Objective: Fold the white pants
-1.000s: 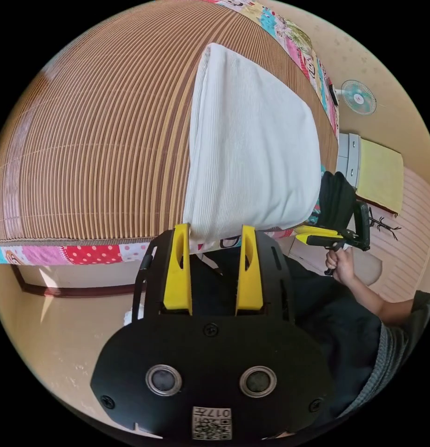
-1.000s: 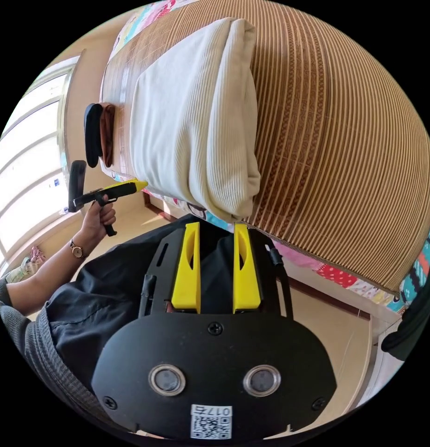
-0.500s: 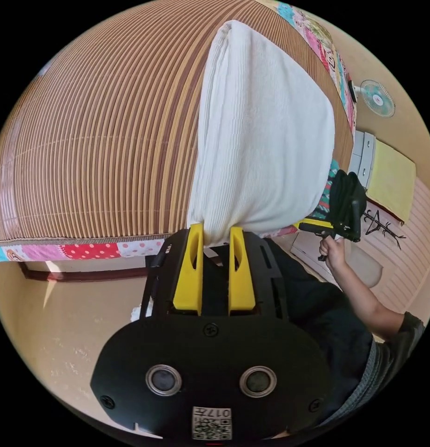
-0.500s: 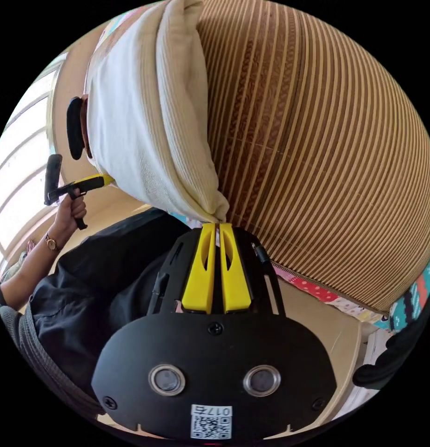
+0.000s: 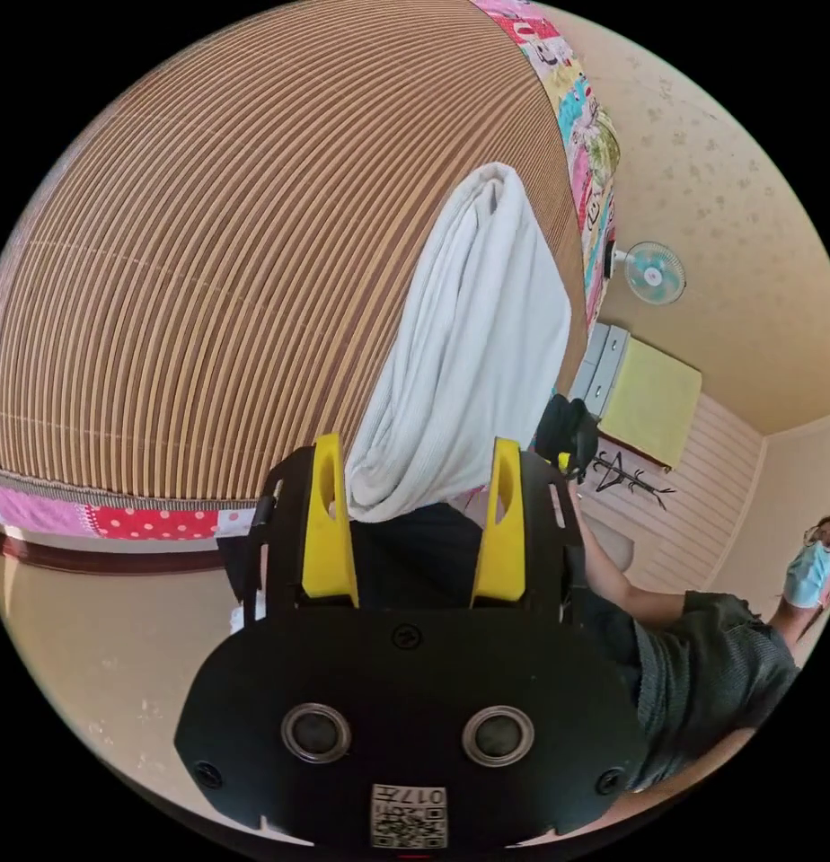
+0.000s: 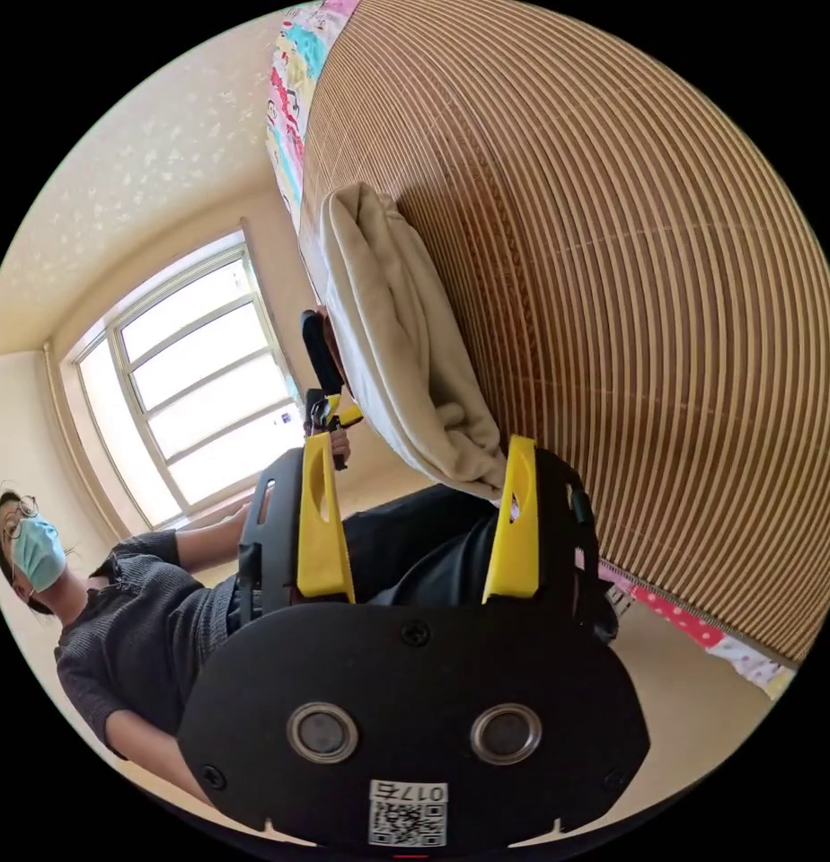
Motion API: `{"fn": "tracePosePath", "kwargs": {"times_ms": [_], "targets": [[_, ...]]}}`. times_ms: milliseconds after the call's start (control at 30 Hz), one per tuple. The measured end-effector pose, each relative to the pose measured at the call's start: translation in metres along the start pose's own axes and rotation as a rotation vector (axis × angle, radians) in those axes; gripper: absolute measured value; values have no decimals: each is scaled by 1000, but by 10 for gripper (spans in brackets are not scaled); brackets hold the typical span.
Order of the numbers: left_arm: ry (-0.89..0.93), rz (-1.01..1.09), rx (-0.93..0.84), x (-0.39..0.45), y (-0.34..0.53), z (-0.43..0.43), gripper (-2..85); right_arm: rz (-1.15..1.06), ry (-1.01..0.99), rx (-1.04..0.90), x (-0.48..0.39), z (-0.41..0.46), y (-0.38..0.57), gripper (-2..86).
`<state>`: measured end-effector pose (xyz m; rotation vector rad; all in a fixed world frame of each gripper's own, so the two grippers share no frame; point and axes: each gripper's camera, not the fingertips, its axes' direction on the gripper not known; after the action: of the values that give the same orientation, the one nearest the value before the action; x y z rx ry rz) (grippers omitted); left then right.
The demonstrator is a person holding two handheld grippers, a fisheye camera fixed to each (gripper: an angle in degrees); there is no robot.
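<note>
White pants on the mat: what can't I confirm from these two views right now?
- Left gripper view: the white pants show as a bundle on the striped mat; their near edge sits behind the left claw, so fold neatness is unclear.
- Right gripper view: the right claw body covers the pants' lower end.
- Both views: the pants' underside is hidden.

Left gripper point(image 5: 415, 476) jaws spread wide; folded white pants point(image 5: 469, 359) lie just beyond on striped mat point(image 5: 208, 269)

striped mat point(image 5: 208, 269) — fan point(image 5: 653, 274) | window point(image 6: 199, 377) — cabinet point(image 5: 648, 400)
</note>
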<state>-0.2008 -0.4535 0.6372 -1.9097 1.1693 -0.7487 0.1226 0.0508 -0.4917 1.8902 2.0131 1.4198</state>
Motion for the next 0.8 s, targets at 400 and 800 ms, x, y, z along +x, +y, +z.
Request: {"fn": "tracePosePath", "kwargs": {"times_ms": [400, 800], "targets": [[-80, 204, -184, 8, -43, 26, 184, -107, -65, -253, 16, 61, -80, 253], [79, 90, -120, 13, 70, -12, 125, -181, -39, -462, -18, 70, -32, 114]]}}
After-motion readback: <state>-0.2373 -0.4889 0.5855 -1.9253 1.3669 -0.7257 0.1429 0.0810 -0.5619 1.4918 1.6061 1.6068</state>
